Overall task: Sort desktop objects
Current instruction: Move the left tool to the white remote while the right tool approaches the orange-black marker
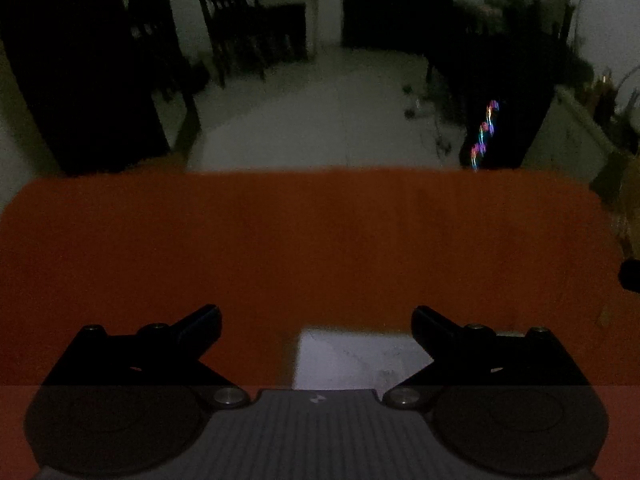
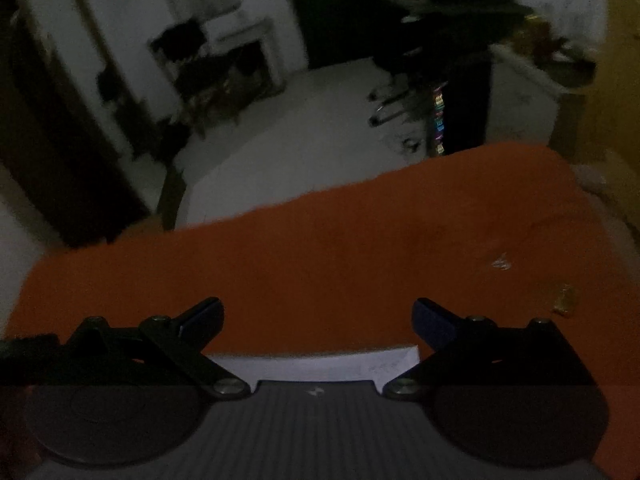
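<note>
Both grippers, left (image 1: pixel 316 320) & right (image 2: pixel 318 312), jaws spread wide, nothing held, over orange cloth (image 1: pixel 320 240); white sheet (image 2: pixel 320 366) at 6 o'clock; small yellow item (image 2: pixel 565 300) at 3 o'clock.

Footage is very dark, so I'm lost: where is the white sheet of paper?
The white sheet of paper lies on the orange tablecloth at its near edge, just below the right gripper, whose jaws are open.
</note>
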A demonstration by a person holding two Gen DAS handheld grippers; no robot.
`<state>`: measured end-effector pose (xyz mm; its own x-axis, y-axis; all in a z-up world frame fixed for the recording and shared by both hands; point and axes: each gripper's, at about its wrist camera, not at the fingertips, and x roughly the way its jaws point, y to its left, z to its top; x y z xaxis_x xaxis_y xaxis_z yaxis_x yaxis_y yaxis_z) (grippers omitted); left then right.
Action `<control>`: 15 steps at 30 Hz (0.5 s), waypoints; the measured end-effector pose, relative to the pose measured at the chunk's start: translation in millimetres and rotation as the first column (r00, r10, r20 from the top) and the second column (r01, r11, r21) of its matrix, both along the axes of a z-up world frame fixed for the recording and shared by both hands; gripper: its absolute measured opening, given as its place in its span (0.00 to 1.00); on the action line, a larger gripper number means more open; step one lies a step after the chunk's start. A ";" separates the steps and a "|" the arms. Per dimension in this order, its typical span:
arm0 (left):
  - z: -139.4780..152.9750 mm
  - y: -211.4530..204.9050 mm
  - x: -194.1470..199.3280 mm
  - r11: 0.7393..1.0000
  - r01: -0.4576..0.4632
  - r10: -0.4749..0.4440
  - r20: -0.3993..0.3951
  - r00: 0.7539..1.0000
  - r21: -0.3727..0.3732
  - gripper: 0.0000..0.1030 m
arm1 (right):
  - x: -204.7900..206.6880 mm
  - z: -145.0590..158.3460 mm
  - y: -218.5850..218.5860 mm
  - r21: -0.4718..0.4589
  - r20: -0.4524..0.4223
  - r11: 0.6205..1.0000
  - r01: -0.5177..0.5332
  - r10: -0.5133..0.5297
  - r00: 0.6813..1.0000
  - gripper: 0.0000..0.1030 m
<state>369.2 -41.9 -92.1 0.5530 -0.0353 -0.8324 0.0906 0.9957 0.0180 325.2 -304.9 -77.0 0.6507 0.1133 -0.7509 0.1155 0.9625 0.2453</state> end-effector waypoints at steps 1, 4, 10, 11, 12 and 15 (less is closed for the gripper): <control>-16.5 -4.0 0.2 1.000 0.012 -0.012 -0.022 1.000 0.015 0.99 | 3.2 -14.6 3.3 -0.002 -0.023 1.000 -0.006 0.006 1.000 0.99; -59.7 -18.7 -3.9 0.994 0.069 -0.063 -0.073 0.995 0.082 0.98 | 8.2 -58.8 10.7 0.021 -0.109 1.000 0.021 -0.018 0.994 0.98; -120.1 -40.2 -21.0 0.984 0.147 -0.136 -0.104 0.985 0.102 0.87 | 3.7 -144.9 22.6 0.086 -0.254 0.993 0.086 -0.061 0.965 0.84; -130.5 -41.8 -22.8 0.983 0.159 -0.147 -0.121 0.982 0.091 0.84 | 1.1 -158.7 25.3 0.076 -0.274 0.994 0.081 -0.058 0.960 0.75; -137.8 -42.5 -24.5 0.981 0.168 -0.156 -0.128 0.979 0.095 0.81 | -1.4 -171.4 29.1 0.052 -0.294 0.997 0.060 -0.043 0.955 0.71; -153.5 -43.4 -28.3 0.977 0.185 -0.170 -0.142 0.975 0.103 0.77 | -6.1 -201.2 43.0 -0.001 -0.339 1.000 -0.010 0.009 0.941 0.62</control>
<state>340.9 -85.3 -245.6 0.4319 -0.0233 -0.9016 0.2751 0.9554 0.1071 319.0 -261.9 -278.2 0.3560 0.1157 -0.9273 0.1822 0.9647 0.1903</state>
